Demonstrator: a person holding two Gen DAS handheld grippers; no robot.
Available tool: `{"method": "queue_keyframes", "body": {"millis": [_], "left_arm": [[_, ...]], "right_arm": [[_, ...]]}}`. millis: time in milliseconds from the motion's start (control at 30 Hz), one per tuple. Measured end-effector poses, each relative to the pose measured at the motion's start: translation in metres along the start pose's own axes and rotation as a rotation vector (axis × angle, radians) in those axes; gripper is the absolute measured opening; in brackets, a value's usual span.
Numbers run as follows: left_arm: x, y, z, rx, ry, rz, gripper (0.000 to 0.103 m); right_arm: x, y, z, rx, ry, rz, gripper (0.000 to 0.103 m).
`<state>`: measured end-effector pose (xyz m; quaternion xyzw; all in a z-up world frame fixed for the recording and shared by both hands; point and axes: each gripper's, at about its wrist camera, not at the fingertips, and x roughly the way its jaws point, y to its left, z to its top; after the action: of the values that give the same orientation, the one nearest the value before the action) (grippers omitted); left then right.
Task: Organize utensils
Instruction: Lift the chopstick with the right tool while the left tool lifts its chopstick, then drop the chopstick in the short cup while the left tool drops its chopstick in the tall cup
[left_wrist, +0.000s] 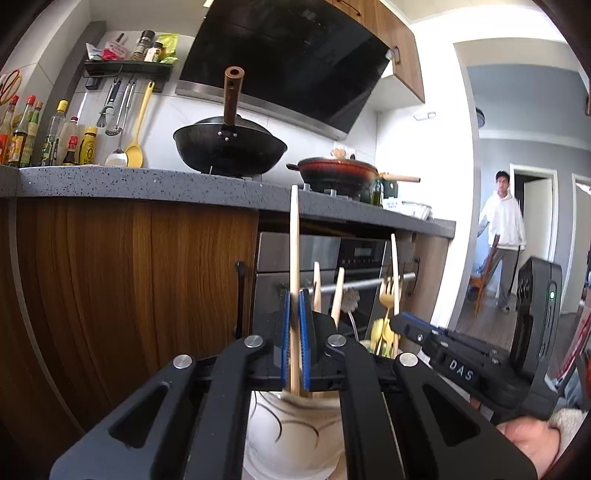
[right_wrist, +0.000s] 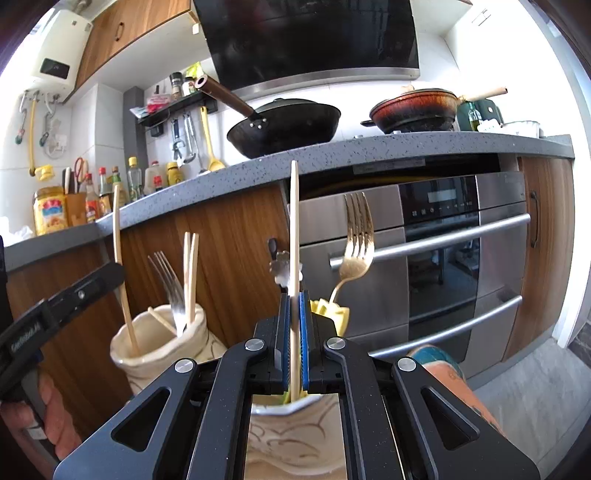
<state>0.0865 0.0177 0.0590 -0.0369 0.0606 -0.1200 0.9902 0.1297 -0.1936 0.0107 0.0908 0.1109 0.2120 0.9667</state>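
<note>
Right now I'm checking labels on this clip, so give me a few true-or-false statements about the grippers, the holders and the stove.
1. The left gripper is clamped on a wooden chopstick. True.
2. The right gripper is open and holds nothing. False: it is shut on a chopstick standing in the cream holder.
3. A gold fork stands tines up. True.
4. The black wok sits on the floor. False: it rests on the stove.
5. The other holder contains a silver fork. True.
</note>
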Motion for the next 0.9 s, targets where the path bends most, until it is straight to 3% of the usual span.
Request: {"method": "queue_keyframes", "body": {"millis": [367,433,467,500,567,667,900], "left_arm": [[0.000,0.003,-0.012,0.002,0.044,0.024,0.006],[0.000,0.003,-0.013,0.006,0.053,0.024,0.013],[0.001,0.003,-0.013,0.007,0.054,0.024,0.022],[0.000,0.003,-0.013,0.007,0.053,0.025,0.031],[-0.004,0.003,-0.013,0.009,0.043,0.026,0.037],[-0.010,0.005,-0.014,0.001,0.032,0.034,0.055],[-0.028,0.012,-0.021,-0.026,0.033,0.055,0.074]], "right_arm": [[-0.008,0.001,-0.010,-0.007,0.033,-0.005,0.007],[-0.007,0.000,-0.010,-0.005,0.041,-0.002,0.020],[-0.008,-0.001,-0.010,-0.001,0.040,0.001,0.026],[-0.009,-0.001,-0.010,0.003,0.036,0.004,0.027],[-0.013,-0.001,-0.010,0.002,0.026,-0.002,0.031],[-0.020,-0.003,-0.010,0.011,0.018,-0.005,0.041],[-0.043,-0.009,-0.016,0.032,0.021,-0.023,0.061]]}}
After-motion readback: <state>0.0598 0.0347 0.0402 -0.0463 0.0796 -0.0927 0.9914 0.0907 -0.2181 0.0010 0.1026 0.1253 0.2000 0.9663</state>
